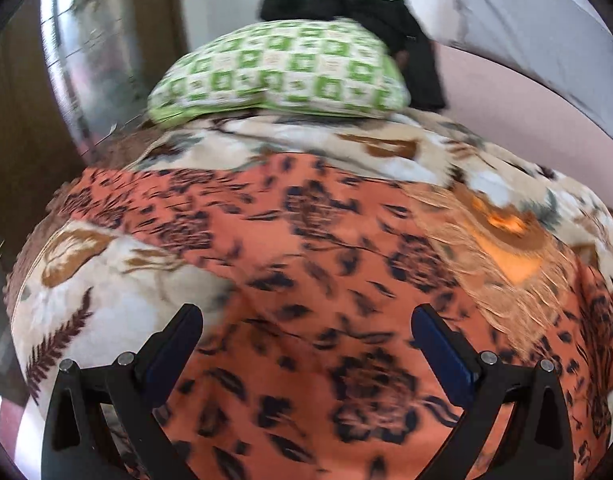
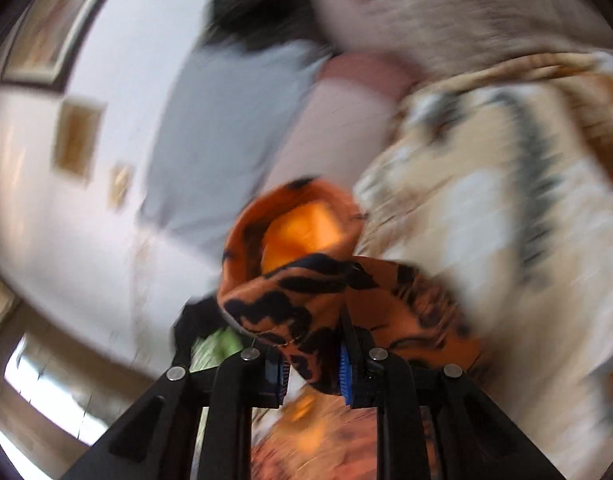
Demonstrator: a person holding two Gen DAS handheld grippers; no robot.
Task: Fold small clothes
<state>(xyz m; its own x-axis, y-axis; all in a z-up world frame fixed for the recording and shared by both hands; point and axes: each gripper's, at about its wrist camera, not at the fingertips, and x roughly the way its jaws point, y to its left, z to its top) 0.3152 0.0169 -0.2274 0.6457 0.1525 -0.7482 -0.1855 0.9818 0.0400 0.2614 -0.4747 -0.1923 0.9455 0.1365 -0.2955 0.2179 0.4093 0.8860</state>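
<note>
The orange patterned garment (image 1: 306, 264) lies spread over the flowered blanket (image 1: 106, 272) on the bed, reaching from just below the green checked pillow (image 1: 278, 72) down toward the near edge. The right gripper (image 2: 312, 376) has its jaws clenched on a bunched corner of that garment (image 2: 298, 276), which humps up above them. The left gripper (image 1: 306, 340) hovers over the middle of the cloth, on the side away from the pillow, with its jaws spread wide and nothing between them.

It looks like the start of a fold: one corner is pinched and raised. The next move probably calls for the left jaws to take a matching edge, so both corners can be carried across and laid flat.

Behind the pillow sits a black garment (image 1: 366, 20), crumpled. I see no basket, box or other container anywhere.
</note>
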